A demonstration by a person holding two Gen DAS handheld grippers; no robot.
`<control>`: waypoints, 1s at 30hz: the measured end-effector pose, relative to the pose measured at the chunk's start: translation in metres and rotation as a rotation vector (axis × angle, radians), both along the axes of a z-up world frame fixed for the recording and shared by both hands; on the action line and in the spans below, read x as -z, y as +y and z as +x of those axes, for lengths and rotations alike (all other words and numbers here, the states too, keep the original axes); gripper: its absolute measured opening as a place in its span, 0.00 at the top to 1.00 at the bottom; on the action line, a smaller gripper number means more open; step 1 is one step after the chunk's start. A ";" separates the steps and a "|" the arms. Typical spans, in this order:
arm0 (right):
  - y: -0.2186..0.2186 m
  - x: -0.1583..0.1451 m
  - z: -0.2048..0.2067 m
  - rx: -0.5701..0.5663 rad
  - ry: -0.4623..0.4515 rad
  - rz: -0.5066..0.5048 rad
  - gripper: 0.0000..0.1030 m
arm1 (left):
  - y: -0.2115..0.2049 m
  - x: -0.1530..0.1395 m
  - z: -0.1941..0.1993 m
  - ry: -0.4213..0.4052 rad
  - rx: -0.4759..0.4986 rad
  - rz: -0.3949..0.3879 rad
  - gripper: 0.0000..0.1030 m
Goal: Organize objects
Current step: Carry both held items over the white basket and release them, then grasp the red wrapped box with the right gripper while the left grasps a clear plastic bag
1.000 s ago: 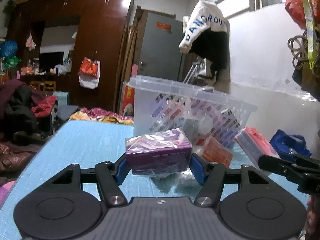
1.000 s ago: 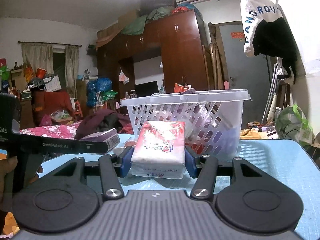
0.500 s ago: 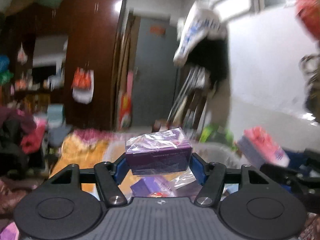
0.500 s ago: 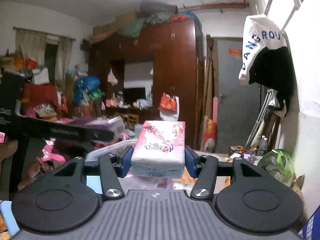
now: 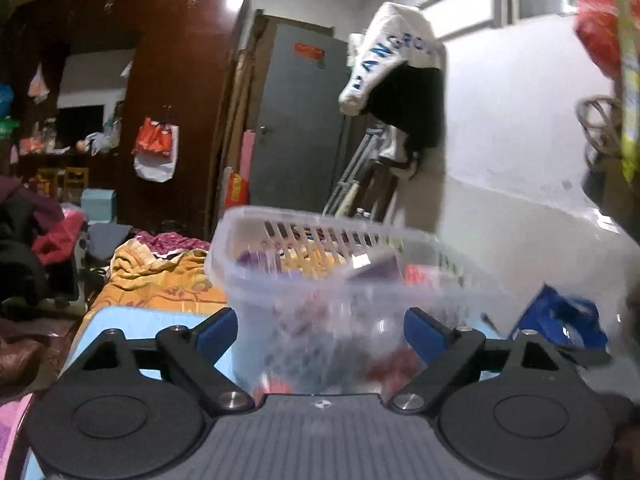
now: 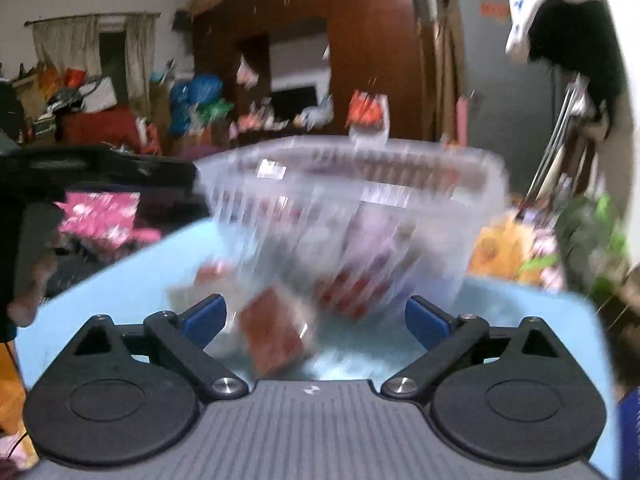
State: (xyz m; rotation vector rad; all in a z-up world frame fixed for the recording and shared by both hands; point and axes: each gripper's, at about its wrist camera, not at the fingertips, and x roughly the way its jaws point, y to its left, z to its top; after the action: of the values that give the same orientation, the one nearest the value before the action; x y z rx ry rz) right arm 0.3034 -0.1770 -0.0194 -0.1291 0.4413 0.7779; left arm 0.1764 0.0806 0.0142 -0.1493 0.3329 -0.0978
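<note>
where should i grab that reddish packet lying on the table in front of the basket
Take the reddish packet across its two long edges, coming down from above. It looks flat on the blue table, tilted, close before the basket, so a side approach seems crowded. The right gripper, jaws opening and empty, is nearest.

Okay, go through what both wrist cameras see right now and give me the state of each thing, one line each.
left gripper: jaws opening, nothing between the pads.
right gripper: jaws opening, nothing gripped.
basket: upright on the blue table, packets inside, no lid.
red packet: outside the basket, low on the table; too blurred to tell if it is lying still.
grey door: shut.
</note>
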 end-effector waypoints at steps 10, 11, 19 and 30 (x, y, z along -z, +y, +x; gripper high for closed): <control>0.018 0.019 0.021 -0.065 0.147 -0.005 0.31 | 0.025 0.054 0.027 0.230 0.019 -0.099 0.16; 0.019 0.022 0.021 -0.072 0.170 0.003 0.36 | 0.025 0.058 0.030 0.246 0.033 -0.104 0.17; -0.003 0.029 0.015 -0.060 0.172 0.050 0.45 | 0.027 0.074 0.025 0.265 0.051 -0.182 0.52; -0.035 0.021 -0.034 -0.024 0.107 0.170 0.45 | 0.010 0.064 0.003 0.146 0.211 -0.132 0.53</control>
State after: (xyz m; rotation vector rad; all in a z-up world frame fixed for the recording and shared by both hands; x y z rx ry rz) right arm 0.2698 -0.2116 -0.0406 0.0666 0.4734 0.8453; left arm 0.1792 0.0905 -0.0499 -0.2526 0.4882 -0.3190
